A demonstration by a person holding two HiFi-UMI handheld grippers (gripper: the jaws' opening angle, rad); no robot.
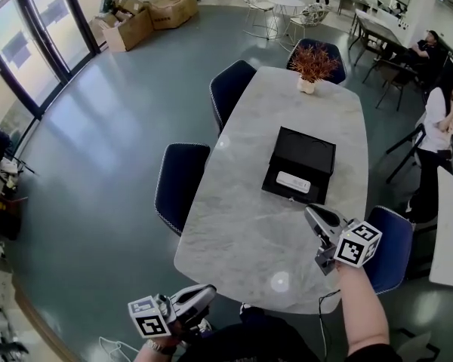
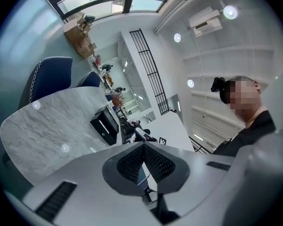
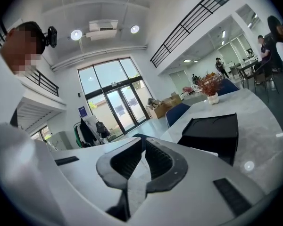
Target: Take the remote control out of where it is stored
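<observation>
A white remote control (image 1: 293, 181) lies in the near part of an open black box (image 1: 306, 148) on the marble table (image 1: 241, 232). My right gripper (image 1: 308, 211) hovers just in front of the box's near edge, its jaws shut with nothing between them. In the right gripper view the closed tips (image 3: 144, 142) point past the box (image 3: 212, 133). My left gripper (image 1: 209, 290) hangs low beside the table's near left edge, also shut and empty. Seen from the left gripper (image 2: 144, 145), the black box (image 2: 104, 125) is far across the table.
A potted plant (image 1: 311, 65) stands at the table's far end. Dark blue chairs sit along the left side (image 1: 180, 183) (image 1: 230, 89) and one at the right (image 1: 389, 247). People (image 1: 438, 127) are by the tables at the right. Cardboard boxes (image 1: 136, 21) lie far back left.
</observation>
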